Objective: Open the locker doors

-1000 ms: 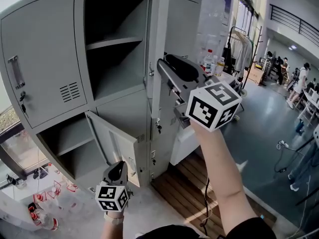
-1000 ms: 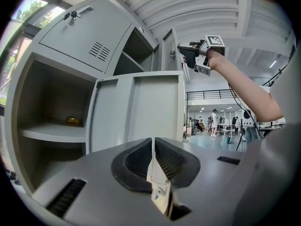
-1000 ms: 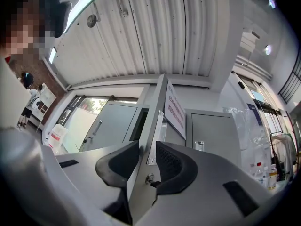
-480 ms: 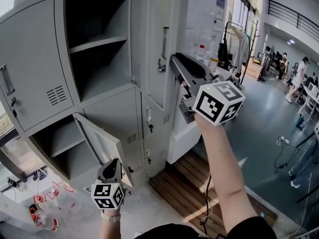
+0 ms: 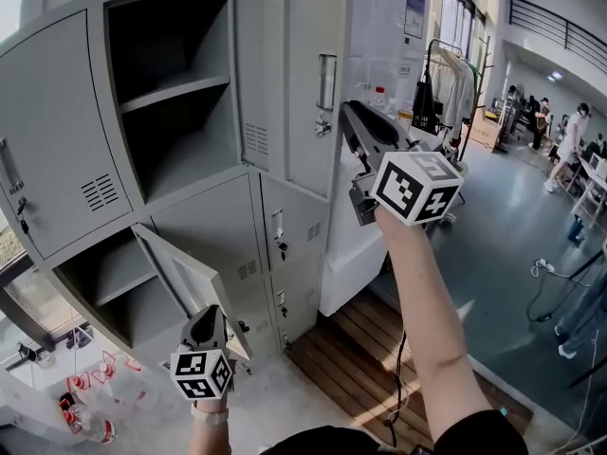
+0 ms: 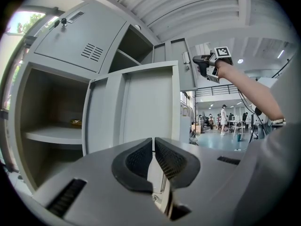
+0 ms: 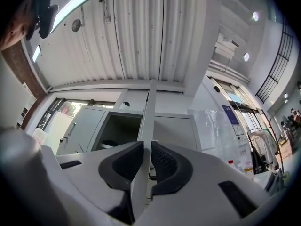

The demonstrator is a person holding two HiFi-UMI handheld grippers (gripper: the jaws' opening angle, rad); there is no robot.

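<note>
Right gripper (image 7: 147,166) jaws closing onto the upper locker door (image 5: 305,131) edge. Left gripper (image 6: 154,160) sits clamped on the lower locker door (image 5: 182,275). 2 doors ajar.

The left hand-held gripper (image 5: 206,317) and right hand-held gripper (image 5: 348,113) are light grey plastic, each carrying a white cube (image 5: 417,188) printed with black square markers. Black dimpled pads (image 6: 136,163) line the jaws. The right one's are closing, with the edge of a locker door (image 7: 146,119) between them. The person wears a dark short sleeve (image 5: 482,433).
</note>
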